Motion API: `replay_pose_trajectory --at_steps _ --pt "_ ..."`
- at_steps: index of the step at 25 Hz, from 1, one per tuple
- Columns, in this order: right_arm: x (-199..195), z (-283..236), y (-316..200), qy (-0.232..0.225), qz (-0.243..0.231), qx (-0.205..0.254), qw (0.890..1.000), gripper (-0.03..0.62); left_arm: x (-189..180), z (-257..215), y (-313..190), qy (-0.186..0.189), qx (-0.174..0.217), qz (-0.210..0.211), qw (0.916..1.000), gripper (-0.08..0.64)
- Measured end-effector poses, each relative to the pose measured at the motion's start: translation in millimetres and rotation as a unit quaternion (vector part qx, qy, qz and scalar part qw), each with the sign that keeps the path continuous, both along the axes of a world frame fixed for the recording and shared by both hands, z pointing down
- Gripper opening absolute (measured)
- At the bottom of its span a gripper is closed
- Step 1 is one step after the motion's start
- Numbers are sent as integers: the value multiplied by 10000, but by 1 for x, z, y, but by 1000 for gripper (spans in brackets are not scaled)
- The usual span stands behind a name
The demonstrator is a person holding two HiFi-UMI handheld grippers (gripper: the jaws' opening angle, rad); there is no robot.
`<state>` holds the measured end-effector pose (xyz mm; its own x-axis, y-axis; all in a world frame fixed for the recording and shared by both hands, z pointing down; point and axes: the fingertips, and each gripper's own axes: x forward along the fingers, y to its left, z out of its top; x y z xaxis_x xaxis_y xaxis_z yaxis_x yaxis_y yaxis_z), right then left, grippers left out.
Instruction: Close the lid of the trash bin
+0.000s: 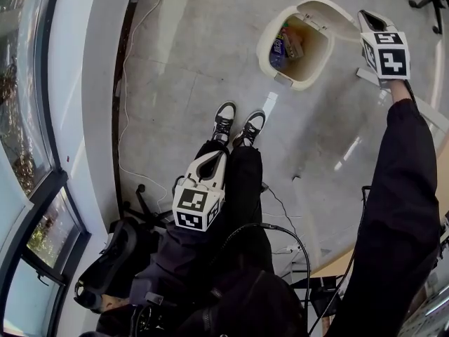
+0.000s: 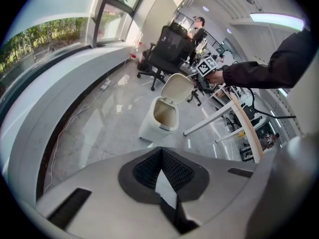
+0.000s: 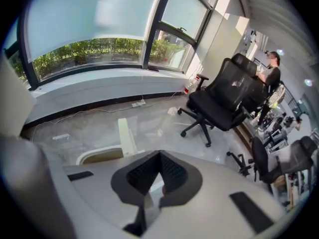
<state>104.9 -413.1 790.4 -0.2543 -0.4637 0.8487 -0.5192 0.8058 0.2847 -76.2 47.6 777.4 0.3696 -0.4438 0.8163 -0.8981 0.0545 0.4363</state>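
Head view showed the trash bin (image 1: 264, 44) standing open on the floor (image 1: 182, 69) ahead of my shoes, rubbish (image 1: 284, 44) in its well and its lid (image 1: 330, 9) tipped up at the far side. My right tool (image 1: 370, 21) hung just beside that raised lid; I could not tell whether it touched. My left tool (image 1: 214, 163) was low by my legs, well apart from the bin. I judged the lid to be light, stiff, smooth plastic on a hinge, so it needed no grip. A push on its free top edge, away from the hinge, should tip it, and it would likely fall shut by itself. Left gripper view showed my left tool with its jaws together and nothing between them, the bin beyond with the lid upright. Right gripper view showed the right tool closed as well, holding nothing. The lid stood edge-on just past its tips, with the bin's rim below it to the left and an office chair (image 3: 224, 101) further off.
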Motion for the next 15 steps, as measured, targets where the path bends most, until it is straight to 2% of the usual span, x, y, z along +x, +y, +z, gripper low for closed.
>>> replay_pose_trajectory --at_steps 6,15 --pt "-12 15 64 40 -522 -294 9982 5 10 -3 -1 46 60 63 10000 2" --pt "-21 63 164 -134 -665 -799 9945 5 11 1 9 27 24 114 9999 2"
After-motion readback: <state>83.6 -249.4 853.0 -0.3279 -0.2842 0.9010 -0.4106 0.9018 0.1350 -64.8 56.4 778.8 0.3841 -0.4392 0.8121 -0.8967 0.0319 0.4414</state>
